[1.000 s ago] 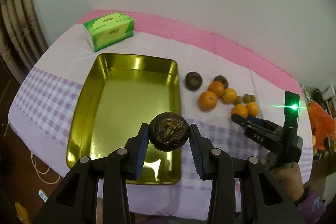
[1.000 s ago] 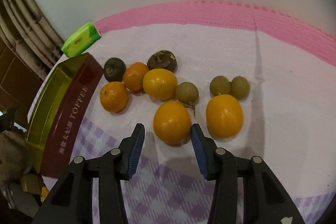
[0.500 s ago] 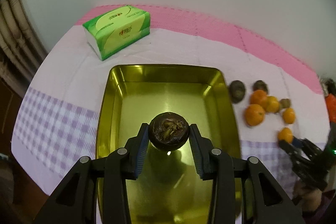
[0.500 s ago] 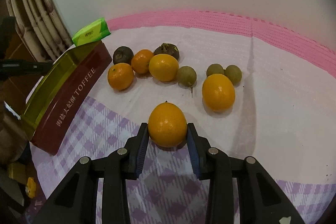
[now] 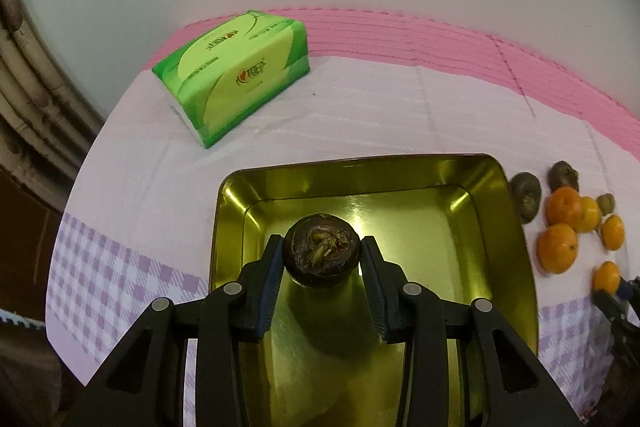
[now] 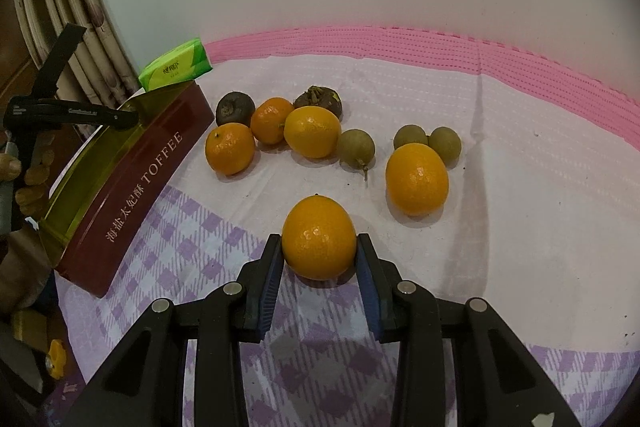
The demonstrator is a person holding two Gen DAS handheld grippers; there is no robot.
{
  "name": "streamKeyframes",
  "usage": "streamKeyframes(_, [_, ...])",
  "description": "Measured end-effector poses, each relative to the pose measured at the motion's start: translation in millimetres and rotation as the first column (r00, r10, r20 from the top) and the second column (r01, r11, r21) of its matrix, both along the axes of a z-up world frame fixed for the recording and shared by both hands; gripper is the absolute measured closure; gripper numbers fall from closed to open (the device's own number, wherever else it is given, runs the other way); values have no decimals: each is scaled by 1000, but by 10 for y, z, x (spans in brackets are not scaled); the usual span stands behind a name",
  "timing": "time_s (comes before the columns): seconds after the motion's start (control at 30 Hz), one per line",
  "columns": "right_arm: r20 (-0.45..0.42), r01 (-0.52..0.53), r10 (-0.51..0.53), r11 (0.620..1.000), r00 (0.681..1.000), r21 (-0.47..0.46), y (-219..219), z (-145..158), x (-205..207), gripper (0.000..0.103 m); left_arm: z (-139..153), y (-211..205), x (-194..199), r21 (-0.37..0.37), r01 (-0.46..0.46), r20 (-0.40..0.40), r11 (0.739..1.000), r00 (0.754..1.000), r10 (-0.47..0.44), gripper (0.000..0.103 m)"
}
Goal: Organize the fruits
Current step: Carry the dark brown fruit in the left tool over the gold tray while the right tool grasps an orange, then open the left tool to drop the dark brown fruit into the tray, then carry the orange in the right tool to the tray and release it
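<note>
The left gripper [image 5: 321, 254] is clenched on a dark fruit [image 5: 321, 250] and holds it over the gold tin [image 5: 516, 239], above the bare floor near the far end; the step in hand looks like setting it down there. To do it well, lower until the fruit is just off the metal, then release, since a round fruit dropped onto a smooth tin will likely roll; placing it into a far corner would leave room for the rest. The right gripper [image 6: 319, 254] grasps an orange [image 6: 319, 237] low over the checked cloth of the worktop [image 6: 520, 99], its fingers [image 6: 272, 267] pressed on both flanks; it should wait until the left one clears the tin.

The dark fruit is round, brown-black and dull, with a dried, crumpled calyx facing the camera; the orange is smooth, glossy, slightly oval. The other fruits lie loose on the cloth beside the tin; a tissue pack [image 5: 236, 79] sits beyond.
</note>
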State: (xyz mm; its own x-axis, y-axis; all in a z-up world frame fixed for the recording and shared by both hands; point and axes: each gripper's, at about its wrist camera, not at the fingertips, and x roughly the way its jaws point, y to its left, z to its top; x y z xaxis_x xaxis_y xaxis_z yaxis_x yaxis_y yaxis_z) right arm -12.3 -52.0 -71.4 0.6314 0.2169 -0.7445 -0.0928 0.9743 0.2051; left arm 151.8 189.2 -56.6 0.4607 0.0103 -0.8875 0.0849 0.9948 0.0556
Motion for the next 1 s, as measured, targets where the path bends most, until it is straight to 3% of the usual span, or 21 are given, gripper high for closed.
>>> streamKeyframes(0.33, [7, 2, -2, 1000, 1000, 3, 0, -2, 2, 69, -63, 2, 21, 72, -6, -1, 997, 1000, 6, 62])
streamKeyframes(0.4, [9, 3, -3, 1000, 1000, 2, 2, -2, -1, 69, -62, 4, 19, 87, -11, 3, 996, 1000, 10, 59])
streamKeyframes(0.5, [10, 2, -2, 1000, 1000, -6, 7, -3, 6, 69, -36, 12, -10, 113, -23, 21, 993, 1000, 20, 42])
streamKeyframes(0.63, [12, 2, -2, 1000, 1000, -4, 12, 4, 0, 69, 39, 21, -65, 112, -37, 29, 993, 999, 34, 40])
streamKeyframes(1.0, [-6, 15, -15, 1000, 1000, 22, -19, 10, -3, 70, 565, -224, -806, 80, -65, 81, 995, 995, 58, 32])
